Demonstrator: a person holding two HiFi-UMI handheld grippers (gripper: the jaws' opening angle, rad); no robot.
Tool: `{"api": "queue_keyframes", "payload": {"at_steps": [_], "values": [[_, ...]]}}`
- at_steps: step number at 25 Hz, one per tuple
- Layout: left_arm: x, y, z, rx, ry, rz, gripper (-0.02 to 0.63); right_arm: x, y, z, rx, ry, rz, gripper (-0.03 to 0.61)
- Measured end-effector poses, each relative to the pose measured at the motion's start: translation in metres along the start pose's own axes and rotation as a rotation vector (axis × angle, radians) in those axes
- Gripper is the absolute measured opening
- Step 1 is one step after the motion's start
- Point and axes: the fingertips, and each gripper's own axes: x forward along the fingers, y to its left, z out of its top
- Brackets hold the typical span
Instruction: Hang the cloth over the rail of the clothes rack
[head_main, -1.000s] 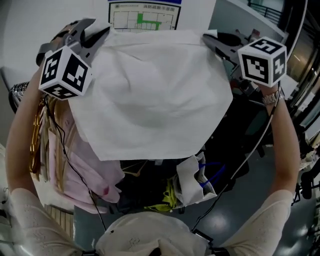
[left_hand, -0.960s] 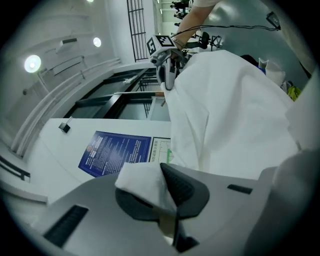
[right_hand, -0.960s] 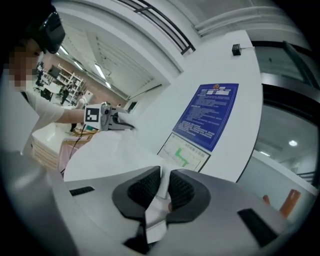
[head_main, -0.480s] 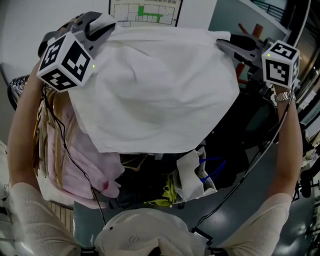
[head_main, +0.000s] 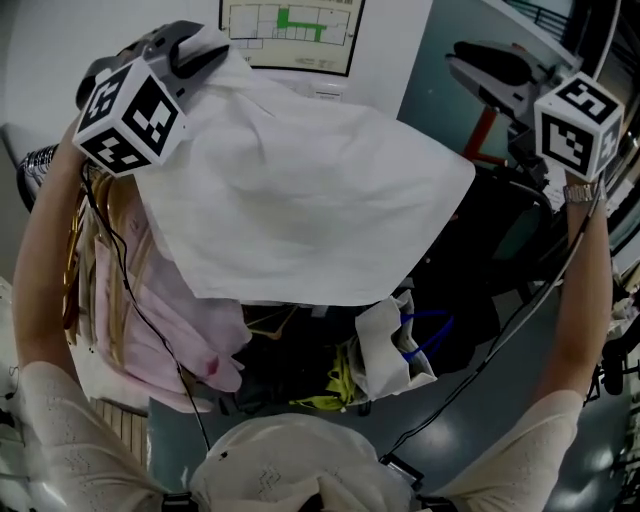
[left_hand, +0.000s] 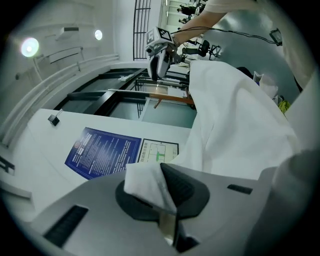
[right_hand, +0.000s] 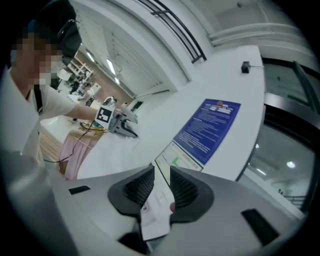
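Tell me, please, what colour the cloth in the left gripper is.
Plain white; the cloth shows best in the head view.

A white wall (left_hand: 75, 130) carries a blue notice (left_hand: 102, 152) and a green-marked floor plan (left_hand: 159, 151) side by side. Two round lamps (left_hand: 29, 47) glow overhead. Dark-framed glazing (left_hand: 125, 97) runs beyond the wall, possibly an interior window. Below, the floor (head_main: 490, 420) is smooth grey.

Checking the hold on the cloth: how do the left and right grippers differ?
The left gripper is shut on a corner of the white cloth; the right gripper has jaws apart, no cloth between. The left touches the cloth; the right is clear of it. Both are raised.
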Motion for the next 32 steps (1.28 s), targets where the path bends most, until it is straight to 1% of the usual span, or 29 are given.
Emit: {"api": "queue_keyframes", "payload": {"at_steps": [2,4,5,7,10,14,16,18,19,20,22,24,25,28,32], "values": [[-0.001,0.002,0.001,-0.001,-0.012,0.016,0.017,0.019,0.025,0.038,-0.057,-0.070,0.047,0.103],[-0.001,0.003,-0.001,-0.011,-0.020,0.025,0.017,0.044,0.045,0.069,-0.085,-0.136,0.094,0.103],[-0.002,0.003,-0.002,-0.014,-0.022,0.028,0.017,0.059,0.055,0.080,-0.096,-0.151,0.121,0.103],[-0.003,0.004,-0.002,-0.020,-0.027,0.037,0.017,0.093,0.076,0.090,-0.118,-0.145,0.178,0.103],[-0.002,0.005,0.000,-0.026,-0.044,0.041,0.017,0.143,0.103,0.092,-0.144,-0.103,0.246,0.103],[-0.004,0.005,0.002,-0.063,-0.091,0.016,0.017,0.192,0.114,0.089,-0.157,-0.057,0.262,0.101],[-0.008,0.007,0.002,-0.085,-0.116,0.011,0.017,0.210,0.119,0.086,-0.167,-0.029,0.277,0.101],[-0.012,0.007,0.001,-0.090,-0.124,0.003,0.017,0.224,0.124,0.085,-0.184,-0.006,0.288,0.101],[-0.013,0.006,0.000,-0.085,-0.117,-0.002,0.017,0.228,0.127,0.085,-0.186,0.003,0.299,0.082],[-0.013,0.006,-0.002,-0.072,-0.105,-0.004,0.017,0.230,0.129,0.085,-0.181,0.012,0.311,0.029],[-0.014,0.006,-0.006,-0.025,-0.076,0.002,0.017,0.233,0.129,0.084,-0.160,0.025,0.324,0.025],[-0.018,0.008,-0.010,0.018,-0.059,0.015,0.017,0.234,0.123,0.084,-0.147,0.031,0.314,0.025],[-0.022,0.010,-0.012,0.023,-0.057,0.021,0.017,0.234,0.120,0.084,-0.140,0.029,0.304,0.025],[-0.036,0.014,-0.017,-0.005,-0.063,0.027,0.017,0.231,0.113,0.086,-0.127,0.013,0.286,0.025],[-0.055,0.012,-0.027,0.029,-0.015,0.033,0.017,0.233,0.111,0.083,-0.149,0.040,0.279,0.025]]}}
